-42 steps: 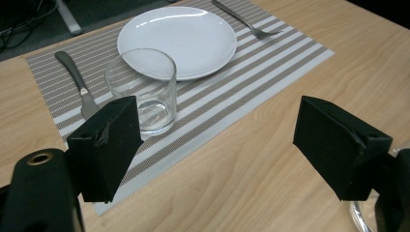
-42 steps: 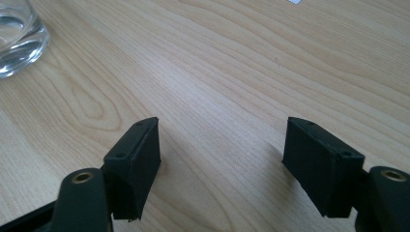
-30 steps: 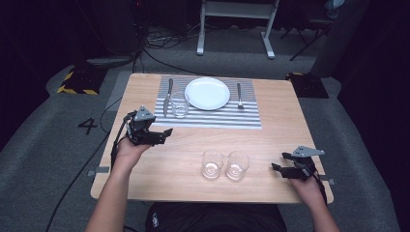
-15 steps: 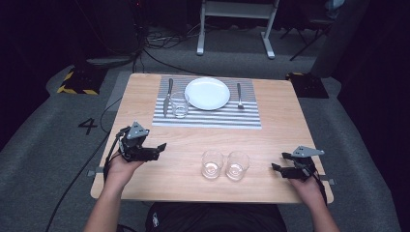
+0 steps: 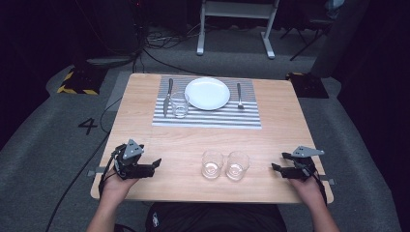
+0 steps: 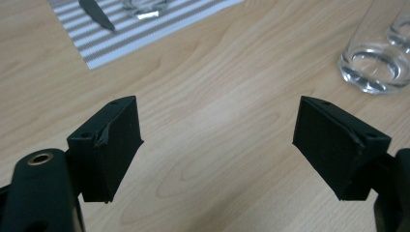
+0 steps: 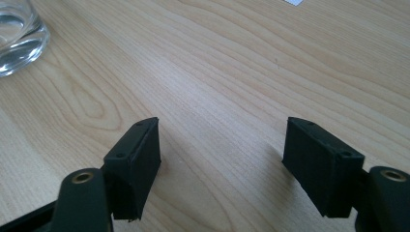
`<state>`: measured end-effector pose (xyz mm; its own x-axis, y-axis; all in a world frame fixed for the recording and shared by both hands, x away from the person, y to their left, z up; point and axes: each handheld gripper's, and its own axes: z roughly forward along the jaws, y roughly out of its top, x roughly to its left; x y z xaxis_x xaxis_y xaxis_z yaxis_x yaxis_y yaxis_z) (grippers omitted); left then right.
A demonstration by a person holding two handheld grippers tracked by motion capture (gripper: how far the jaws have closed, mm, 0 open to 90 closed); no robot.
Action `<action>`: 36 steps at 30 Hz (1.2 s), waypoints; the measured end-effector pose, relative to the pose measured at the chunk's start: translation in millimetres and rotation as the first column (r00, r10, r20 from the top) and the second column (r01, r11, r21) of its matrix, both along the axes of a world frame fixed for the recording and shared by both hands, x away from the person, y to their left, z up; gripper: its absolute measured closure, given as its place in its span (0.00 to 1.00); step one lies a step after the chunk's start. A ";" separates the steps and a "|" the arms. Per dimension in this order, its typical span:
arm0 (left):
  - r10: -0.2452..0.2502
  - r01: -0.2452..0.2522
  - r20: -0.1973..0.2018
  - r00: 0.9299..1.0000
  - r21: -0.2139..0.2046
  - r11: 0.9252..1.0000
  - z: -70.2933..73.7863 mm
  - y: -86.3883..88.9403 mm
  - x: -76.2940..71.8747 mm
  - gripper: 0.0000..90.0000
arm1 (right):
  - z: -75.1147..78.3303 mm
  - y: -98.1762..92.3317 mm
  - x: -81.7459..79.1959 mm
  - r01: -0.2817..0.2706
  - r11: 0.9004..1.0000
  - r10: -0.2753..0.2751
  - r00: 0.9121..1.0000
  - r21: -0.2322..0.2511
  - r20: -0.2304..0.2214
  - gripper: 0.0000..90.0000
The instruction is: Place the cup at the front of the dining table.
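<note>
Two empty clear glasses [image 5: 212, 164] [image 5: 237, 165] stand side by side near the table's front edge. My left gripper [image 5: 155, 164] rests low at the front left and points right toward them, a hand's width away. Its jaws are open over bare wood in the left gripper view [image 6: 217, 130], with one glass [image 6: 374, 67] off to the upper right. My right gripper [image 5: 276, 167] sits at the front right and points left. It is open with nothing between its fingers [image 7: 220, 145], and a glass [image 7: 17, 41] shows at the upper left.
A striped placemat [image 5: 208, 118] lies at the far middle of the wooden table [image 5: 290, 125]. On it are a white plate [image 5: 207, 93], a knife [image 5: 168, 95], a third glass [image 5: 179, 104] and a fork [image 5: 239, 94].
My left gripper has come back toward the front left edge of the table and lower. The right gripper and the glasses have stayed put.
</note>
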<state>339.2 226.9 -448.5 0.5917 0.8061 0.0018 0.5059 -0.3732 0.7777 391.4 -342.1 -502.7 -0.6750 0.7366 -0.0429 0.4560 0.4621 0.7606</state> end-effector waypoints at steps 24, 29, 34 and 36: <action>-0.017 0.029 -0.143 0.990 0.083 0.996 -54.3 -14.9 15.2 0.06 | 0.0 0.0 0.0 0.000 1.000 0.000 1.000 0.000 0.000 0.33; -0.024 0.038 -0.153 0.988 0.093 0.995 -54.5 -17.3 16.3 0.00 | 0.0 0.1 -0.1 -0.001 1.000 0.001 1.000 0.000 0.001 0.33; -0.024 0.039 -0.153 0.988 0.093 0.995 -54.5 -17.3 16.3 0.00 | 0.0 0.4 -0.3 0.001 1.000 -0.001 1.000 0.002 -0.001 0.33; -0.024 0.038 -0.153 0.988 0.093 0.995 -54.5 -17.3 16.3 0.00 | 0.0 0.4 -0.3 0.001 1.000 -0.001 1.000 0.003 -0.001 0.33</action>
<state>355.6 209.6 -503.0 0.6157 0.7879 -0.0136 0.6021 -0.4593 0.6531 391.1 -341.7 -502.6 -0.6740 0.7376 -0.0404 0.4571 0.4595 0.7615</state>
